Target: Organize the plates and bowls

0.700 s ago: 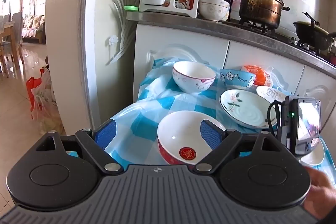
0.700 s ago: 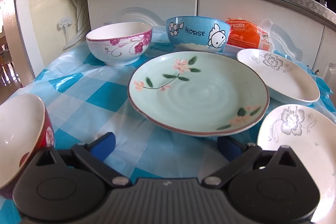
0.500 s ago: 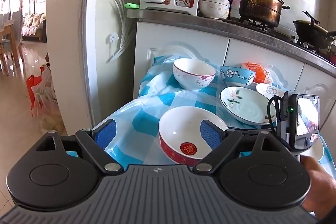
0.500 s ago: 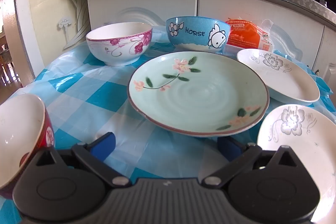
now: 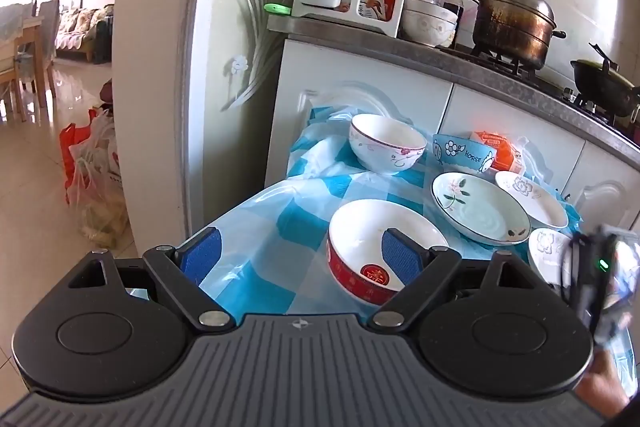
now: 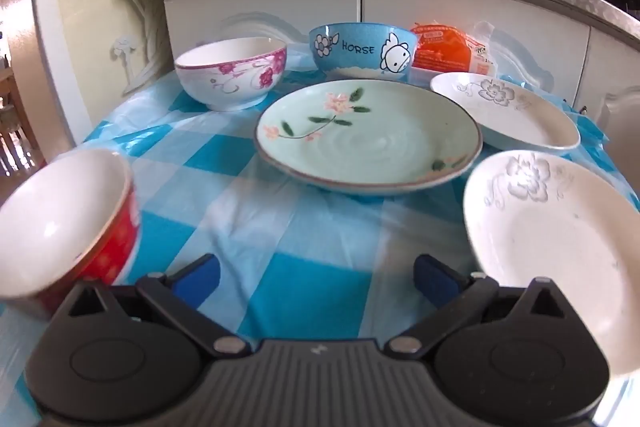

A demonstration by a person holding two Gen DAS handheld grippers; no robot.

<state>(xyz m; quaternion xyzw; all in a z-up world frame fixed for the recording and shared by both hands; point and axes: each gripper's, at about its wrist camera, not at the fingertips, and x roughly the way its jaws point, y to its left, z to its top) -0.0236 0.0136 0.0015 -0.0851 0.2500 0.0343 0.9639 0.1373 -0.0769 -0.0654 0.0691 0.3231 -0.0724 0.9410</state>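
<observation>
Left gripper (image 5: 300, 255) angles downward, jaws spread, above the red bowl (image 5: 360, 251). Right gripper (image 6: 316, 277) tilts downward, jaws spread, empty

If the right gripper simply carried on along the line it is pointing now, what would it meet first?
Most likely the checked tablecloth: the open right gripper tilts down at bare cloth, with nothing between its fingers. Just beyond lies the green floral plate, the first dish in line, though depth is hard to judge.

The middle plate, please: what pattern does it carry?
Pale green plate with pink blossoms and green leaves, clearest in the right wrist view.
</observation>
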